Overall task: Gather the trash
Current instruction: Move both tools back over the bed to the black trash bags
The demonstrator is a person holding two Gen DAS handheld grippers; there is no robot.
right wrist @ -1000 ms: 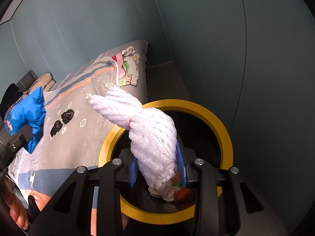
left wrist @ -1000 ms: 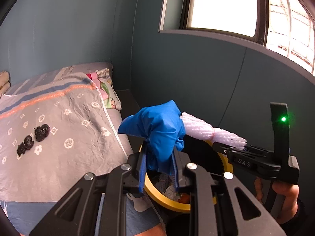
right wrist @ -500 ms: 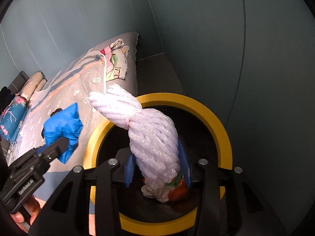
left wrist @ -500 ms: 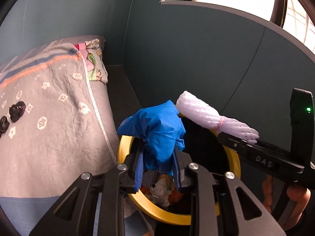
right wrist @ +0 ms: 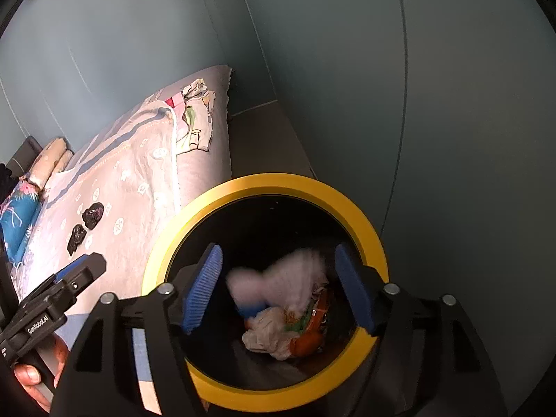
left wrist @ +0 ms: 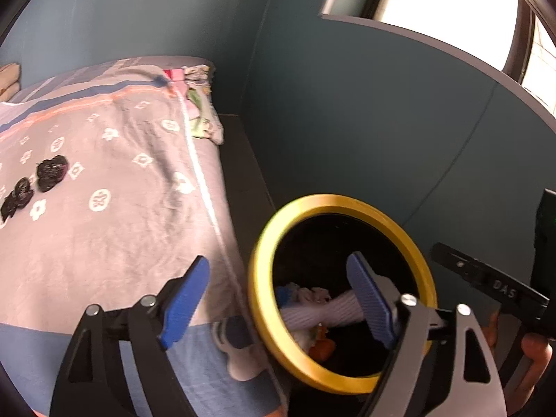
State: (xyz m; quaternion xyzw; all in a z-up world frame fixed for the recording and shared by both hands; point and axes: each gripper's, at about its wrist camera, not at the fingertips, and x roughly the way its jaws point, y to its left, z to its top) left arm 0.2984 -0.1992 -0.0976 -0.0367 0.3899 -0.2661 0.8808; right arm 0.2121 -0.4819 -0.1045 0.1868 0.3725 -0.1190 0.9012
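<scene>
left wrist view: the left gripper [left wrist: 278,299] is seen with ribbed blue pads spread wide; nothing is held; its jaws have just been opening.
right wrist view: the right gripper [right wrist: 278,290] is seen over the bin mouth, ribbed blue pads set wide apart and empty; its jaws have just been opening.
bin: a round black bin with a smooth yellow ring rim [right wrist: 368,229] is placed at 5 o'clock in the left view and at 6 o'clock in the right view, just beside the bed edge.
trash in bin: a white foam net sleeve [right wrist: 295,274], soft and mesh-textured, is blurred inside the bin; a blue scrap [right wrist: 250,309] lies beneath it, with crumpled pale paper [right wrist: 267,337] and an orange wrapper [right wrist: 309,340] alongside.
trash on bed: crinkled black lumps [left wrist: 52,173] are left on the blanket at 9 o'clock in the left view, well apart from the bin.
bed: a grey woven blanket [left wrist: 114,208] with white flower prints and an orange stripe is spread flat.
edges: the bin is flanked by a plain teal wall [right wrist: 451,139] at 3 o'clock; a dark strip of floor [left wrist: 239,160] is left open between bed and wall.
</scene>
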